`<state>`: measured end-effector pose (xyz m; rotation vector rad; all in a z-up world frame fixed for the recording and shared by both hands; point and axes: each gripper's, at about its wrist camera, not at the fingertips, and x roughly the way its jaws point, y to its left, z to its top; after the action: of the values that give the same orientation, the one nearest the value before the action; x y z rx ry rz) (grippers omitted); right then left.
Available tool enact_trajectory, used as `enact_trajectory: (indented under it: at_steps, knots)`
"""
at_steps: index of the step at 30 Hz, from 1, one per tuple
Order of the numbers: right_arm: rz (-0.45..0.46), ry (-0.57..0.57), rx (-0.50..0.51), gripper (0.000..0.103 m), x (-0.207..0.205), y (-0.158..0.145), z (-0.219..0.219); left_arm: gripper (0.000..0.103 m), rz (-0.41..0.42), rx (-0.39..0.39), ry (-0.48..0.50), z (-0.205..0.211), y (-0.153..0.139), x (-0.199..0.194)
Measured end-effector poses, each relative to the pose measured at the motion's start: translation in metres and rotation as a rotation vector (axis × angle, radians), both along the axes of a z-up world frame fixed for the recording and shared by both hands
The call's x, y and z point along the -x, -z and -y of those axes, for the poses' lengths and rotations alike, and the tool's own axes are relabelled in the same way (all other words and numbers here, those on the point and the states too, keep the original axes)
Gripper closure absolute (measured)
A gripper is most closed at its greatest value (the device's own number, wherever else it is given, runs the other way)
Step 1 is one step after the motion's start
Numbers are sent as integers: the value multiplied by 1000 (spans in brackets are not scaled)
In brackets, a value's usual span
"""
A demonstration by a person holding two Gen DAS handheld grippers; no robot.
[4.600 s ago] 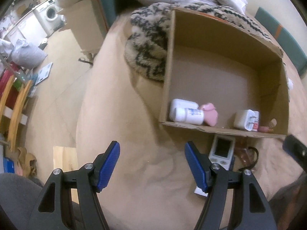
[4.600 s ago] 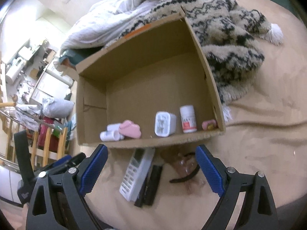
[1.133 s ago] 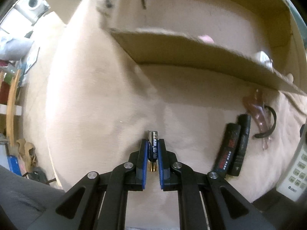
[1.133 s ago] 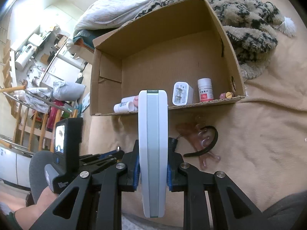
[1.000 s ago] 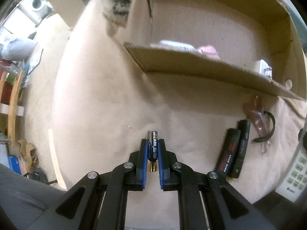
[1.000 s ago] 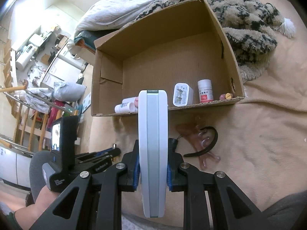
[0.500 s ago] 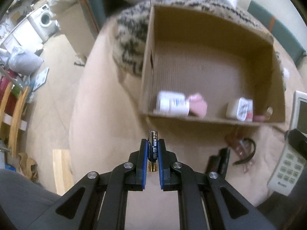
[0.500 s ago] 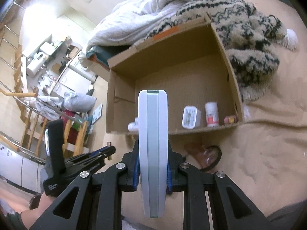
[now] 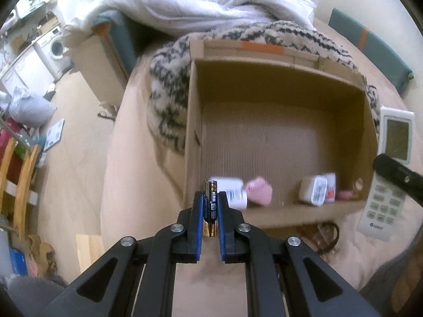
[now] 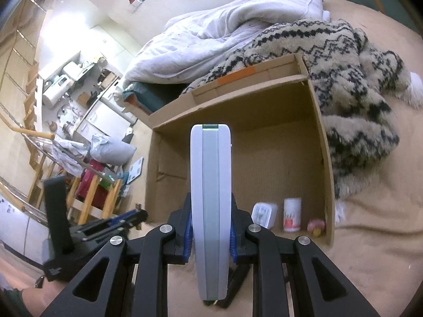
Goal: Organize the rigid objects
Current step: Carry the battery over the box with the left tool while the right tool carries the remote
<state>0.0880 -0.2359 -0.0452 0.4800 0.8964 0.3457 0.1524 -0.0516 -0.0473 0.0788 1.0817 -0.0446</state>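
- Left hand-held gripper [image 9: 210,212]: blue pads clenched on a battery [image 9: 210,206]. The battery stands upright between the pads, dark label with a gold band at its lower end, top poking out above the fingertips.
- The battery sits in front of the near wall of the cardboard box [image 9: 193,137], close to that wall's left corner as seen from the left wrist.
- Right hand-held gripper [image 10: 210,227]: clenched on a white remote control [image 10: 210,198], held on edge so its narrow side faces the right wrist camera. From the left wrist the same remote [image 9: 384,174] shows its screen and button face at the right edge of the box.
- Cardboard box rests open-topped on the bed [image 9: 137,185], which is covered in a tan sheet.
- Box contents, all along the near wall: a white bottle [image 9: 232,191] lying on its side, a pink object [image 9: 257,191] touching it, a white charger [image 9: 313,191], a white bottle with a red label [image 10: 292,214] standing upright just beside the charger, a small pink item [image 10: 316,225] in the near right corner.
- A patterned fleece blanket [image 10: 343,60] lies against the far and outer side walls of the box; a white duvet [image 10: 238,18] is heaped beyond it.
- Dark objects on the sheet just outside the near wall [image 9: 325,235]; too blurred to identify.
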Motion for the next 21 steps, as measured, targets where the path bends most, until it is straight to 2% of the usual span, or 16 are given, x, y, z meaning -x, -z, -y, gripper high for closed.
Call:
enact_trajectory:
  at_steps: [6, 10, 12, 16, 21]
  knots:
    - [-31, 43, 8, 80, -30, 9, 12, 94, 21, 0, 12, 8, -3, -37]
    - [-85, 63, 27, 80, -47, 23, 15, 94, 21, 2, 32, 15, 11, -53]
    - [-105, 59, 29, 80, -51, 30, 13, 94, -6, 18, 50, 17, 26, -55]
    - [-135, 37, 93, 80, -55, 40, 3, 94, -30, 17, 62, 19, 43, -55]
    - [-170, 49, 197, 80, -57, 51, -2, 94, -25, 7, 58, 19, 46, -55]
